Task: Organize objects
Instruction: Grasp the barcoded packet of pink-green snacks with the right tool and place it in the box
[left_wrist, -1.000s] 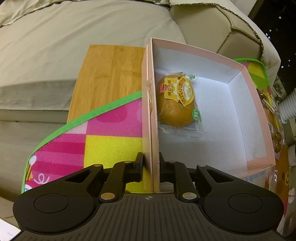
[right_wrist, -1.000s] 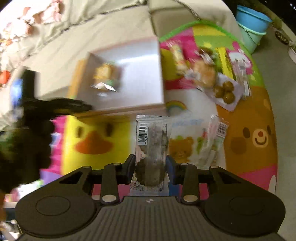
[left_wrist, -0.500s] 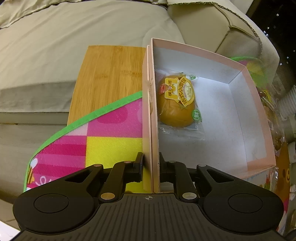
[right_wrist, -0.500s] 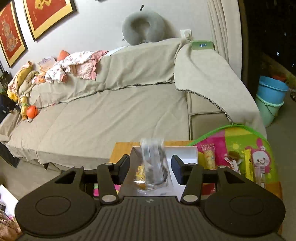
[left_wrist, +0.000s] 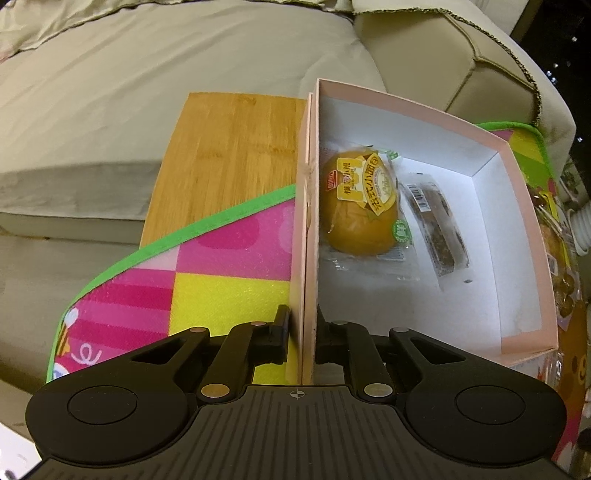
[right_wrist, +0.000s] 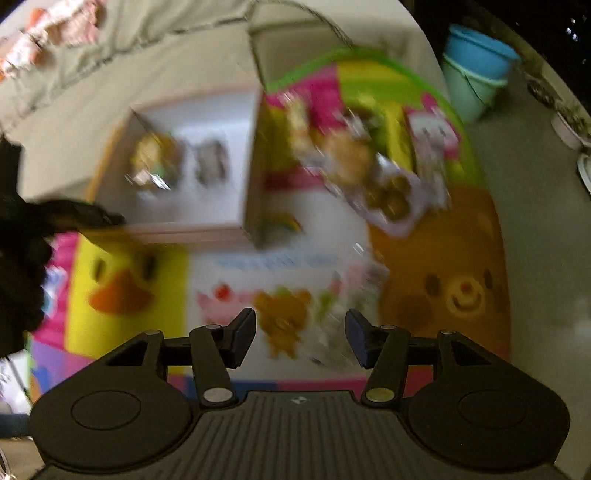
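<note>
A pink box (left_wrist: 524, 206) with a white inside stands on a colourful play mat (left_wrist: 229, 266). My left gripper (left_wrist: 302, 332) is shut on the box's near left wall. Inside lie a wrapped yellow bun (left_wrist: 360, 206) and a dark snack bar in a clear wrapper (left_wrist: 434, 225). In the blurred right wrist view the box (right_wrist: 192, 225) shows at upper left with both snacks in it. My right gripper (right_wrist: 300, 334) is open and empty above the mat (right_wrist: 280, 280). Several wrapped snacks (right_wrist: 373, 173) lie on the mat right of the box.
A beige sofa (left_wrist: 147, 74) lies behind the box, with a wooden board (left_wrist: 229, 140) under the mat's edge. Stacked blue and green buckets (right_wrist: 476, 70) stand at the far right on the floor. The left gripper's dark body (right_wrist: 22, 258) shows at the left edge.
The dark snack bar left my right gripper and now lies in the box beside the bun. My right gripper opened and pulled back over the mat. The left gripper kept its hold.
</note>
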